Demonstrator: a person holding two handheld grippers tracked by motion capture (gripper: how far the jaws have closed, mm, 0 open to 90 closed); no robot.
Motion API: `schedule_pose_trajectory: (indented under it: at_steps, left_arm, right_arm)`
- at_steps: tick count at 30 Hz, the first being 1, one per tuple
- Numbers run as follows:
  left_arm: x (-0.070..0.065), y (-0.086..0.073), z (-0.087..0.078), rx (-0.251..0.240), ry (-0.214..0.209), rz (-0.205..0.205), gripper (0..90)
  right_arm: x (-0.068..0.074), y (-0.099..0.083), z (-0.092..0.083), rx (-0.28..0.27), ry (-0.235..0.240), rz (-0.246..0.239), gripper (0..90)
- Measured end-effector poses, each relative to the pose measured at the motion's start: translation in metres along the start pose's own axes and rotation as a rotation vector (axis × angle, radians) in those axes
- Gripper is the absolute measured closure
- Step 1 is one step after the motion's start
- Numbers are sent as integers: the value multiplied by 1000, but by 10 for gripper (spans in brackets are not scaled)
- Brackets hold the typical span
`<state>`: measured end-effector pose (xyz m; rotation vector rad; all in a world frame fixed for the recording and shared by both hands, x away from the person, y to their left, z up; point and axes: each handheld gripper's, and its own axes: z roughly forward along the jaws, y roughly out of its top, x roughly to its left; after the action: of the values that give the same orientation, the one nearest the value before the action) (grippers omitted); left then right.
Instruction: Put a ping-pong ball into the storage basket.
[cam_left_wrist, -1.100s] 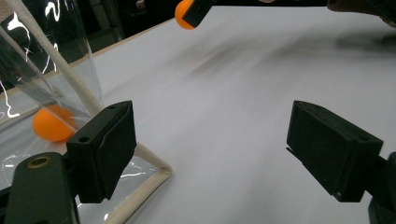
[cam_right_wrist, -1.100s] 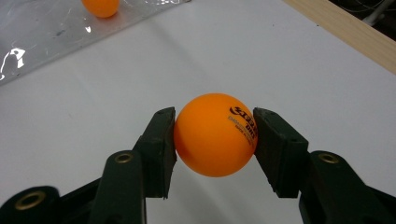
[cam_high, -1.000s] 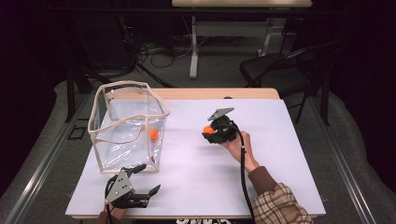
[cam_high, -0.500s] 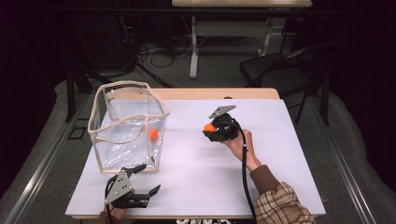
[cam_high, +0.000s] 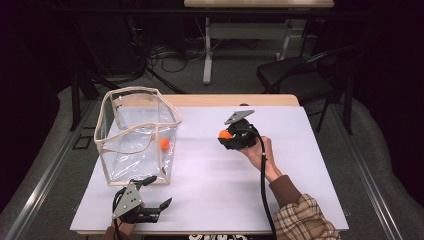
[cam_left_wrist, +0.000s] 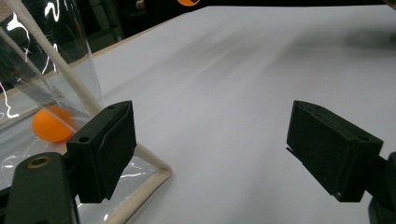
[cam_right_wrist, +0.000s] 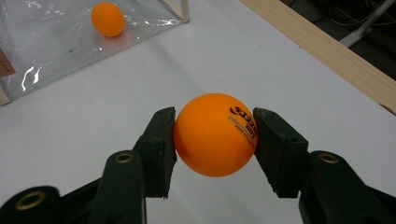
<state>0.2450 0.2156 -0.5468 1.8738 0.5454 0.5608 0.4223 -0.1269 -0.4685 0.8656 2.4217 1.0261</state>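
My right gripper (cam_high: 223, 136) (cam_right_wrist: 214, 135) is shut on an orange ping-pong ball (cam_right_wrist: 215, 134) (cam_high: 225, 134), held a little above the white table top (cam_high: 215, 175) right of centre. A clear plastic bag (cam_high: 136, 132) with a cream rim stands open on the left. A second orange ball (cam_high: 164, 144) (cam_right_wrist: 108, 18) (cam_left_wrist: 52, 123) lies inside it. My left gripper (cam_high: 156, 192) (cam_left_wrist: 224, 154) rests at the front left, just in front of the bag's near corner, jaws wide apart with nothing between them.
A wooden strip (cam_high: 225, 100) edges the table's far side. A black chair (cam_high: 300, 70) and cables on the floor sit beyond it. Dark floor drops away left and right of the white top.
The right gripper with its ball has shifted slightly up and away from the person. The left gripper has stayed put.
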Motion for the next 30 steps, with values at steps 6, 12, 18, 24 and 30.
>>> schedule_pose_trajectory:
  at_steps: [6,12,18,24,30]
  left_arm:
    - [0,0,0,0,0,-1,158]
    - [0,0,0,0,0,-2,158]
    - [0,0,0,0,0,0,158]
    - [0,0,0,0,0,0,158]
    - [0,0,0,0,-1,0,158]
  right_arm:
    - [-1,4,-5,-3,-4,-7,504]
    - [-1,8,-9,-7,-5,-14,504]
    - [-1,11,-12,-14,-6,-14,504]
    - [-2,12,-15,-15,-7,-13,504]
    - [-3,15,-18,-24,-3,-14,505]
